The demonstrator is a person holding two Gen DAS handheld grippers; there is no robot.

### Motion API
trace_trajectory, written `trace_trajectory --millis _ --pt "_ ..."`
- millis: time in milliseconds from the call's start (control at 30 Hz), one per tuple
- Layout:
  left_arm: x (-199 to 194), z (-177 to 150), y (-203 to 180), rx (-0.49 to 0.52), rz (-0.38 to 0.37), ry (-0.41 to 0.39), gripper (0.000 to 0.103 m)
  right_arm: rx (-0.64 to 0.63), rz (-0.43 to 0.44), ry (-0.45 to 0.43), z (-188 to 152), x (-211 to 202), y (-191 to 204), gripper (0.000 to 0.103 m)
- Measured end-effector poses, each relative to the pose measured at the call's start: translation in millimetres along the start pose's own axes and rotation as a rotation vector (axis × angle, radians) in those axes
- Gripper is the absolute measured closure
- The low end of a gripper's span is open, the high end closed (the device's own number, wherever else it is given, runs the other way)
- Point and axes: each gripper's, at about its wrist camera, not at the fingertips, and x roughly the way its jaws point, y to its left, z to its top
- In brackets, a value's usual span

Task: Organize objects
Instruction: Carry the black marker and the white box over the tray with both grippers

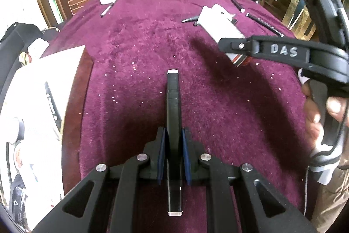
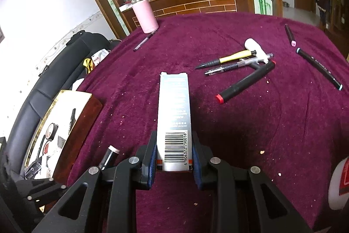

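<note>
On my right gripper's arm, at the right of the left wrist view, I read the raised letters "DAS". The small box (image 2: 174, 121) it holds carries a barcode whose digits read 6 904372 790016; the grey print above it is too blurred to read.

My left gripper (image 1: 174, 156) has its blue pads closed tight on a black marker (image 1: 173, 115) with white end caps, which runs up the middle of that frame above the purple tablecloth (image 1: 141, 47). My right gripper (image 2: 174, 158) is closed on the box's two sides near the barcode end — the box points away, up the centre of the frame.

At the lower left of the right wrist view an open case (image 2: 72, 106) with a pale lining holds another pen and round items I cannot make out; the frame edge cuts it off. Loose pens lie at upper right: a marker with a red cap (image 2: 245, 82), a yellow-handled pen (image 2: 226, 59), a clear pen (image 2: 237, 64) — overlapping a white object I cannot identify. A pink bottle (image 2: 145, 14) stands at the upper left with a pen (image 2: 144, 42) beside it.
</note>
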Motion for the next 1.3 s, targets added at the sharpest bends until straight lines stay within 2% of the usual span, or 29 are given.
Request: trace_trajectory --millis 300,533,800,1100,1300 --pt "-29 -12 13 -0.008 -0.026 -0.035 0.089 -0.042 0.016 -0.01 -30 -23 37 0.074" --pt "-52 -17 27 -0.036 -0.066 -0.084 0.089 -0.087 -0.004 -0.023 -39 -44 54 0.074" --pt "-87 -28 77 -0.105 -0.068 -0.127 0.089 -0.131 0.01 -0.018 -43 -44 79 0.074" --pt "-130 -54 171 -0.297 0.03 -0.16 0.089 -0.175 0.044 0.016 -51 -30 105 0.074" --pt "-145 -58 210 -0.344 0.1 -0.186 0.089 -0.214 0.063 0.042 -55 -21 124 0.073"
